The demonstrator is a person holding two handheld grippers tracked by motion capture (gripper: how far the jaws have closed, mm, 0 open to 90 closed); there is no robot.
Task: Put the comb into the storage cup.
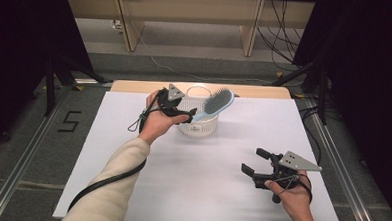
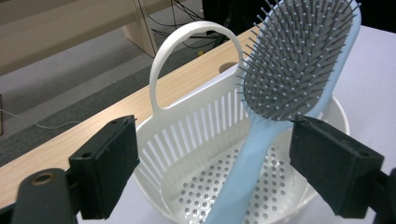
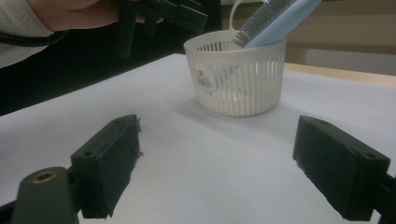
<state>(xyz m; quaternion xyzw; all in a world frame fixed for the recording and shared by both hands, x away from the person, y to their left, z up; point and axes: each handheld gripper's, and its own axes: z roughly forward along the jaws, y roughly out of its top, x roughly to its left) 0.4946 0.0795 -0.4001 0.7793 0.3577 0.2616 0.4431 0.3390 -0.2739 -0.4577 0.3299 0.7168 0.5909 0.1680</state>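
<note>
A light blue hairbrush (image 1: pixel 218 102) with grey bristles stands slanted in a white slotted basket (image 1: pixel 199 126) at the back middle of the table, head up and leaning right over the rim. My left gripper (image 1: pixel 189 115) hovers at the basket's left rim. In the left gripper view its jaws stand open around the brush's handle (image 2: pixel 243 163), which leans close to the right jaw; the left jaw is well clear of it. The basket's looped handle (image 2: pixel 187 42) rises behind. My right gripper (image 1: pixel 252 160) is open over the front right of the table, with nothing between its jaws (image 3: pixel 217 158).
A white sheet (image 1: pixel 195 185) covers the table, with a wooden strip (image 1: pixel 135 86) along the far edge. Grey floor, cables and wooden furniture legs lie beyond. In the right gripper view the basket (image 3: pixel 238 88) stands ahead, and the other hand with its gripper (image 3: pixel 159 14) is at upper left.
</note>
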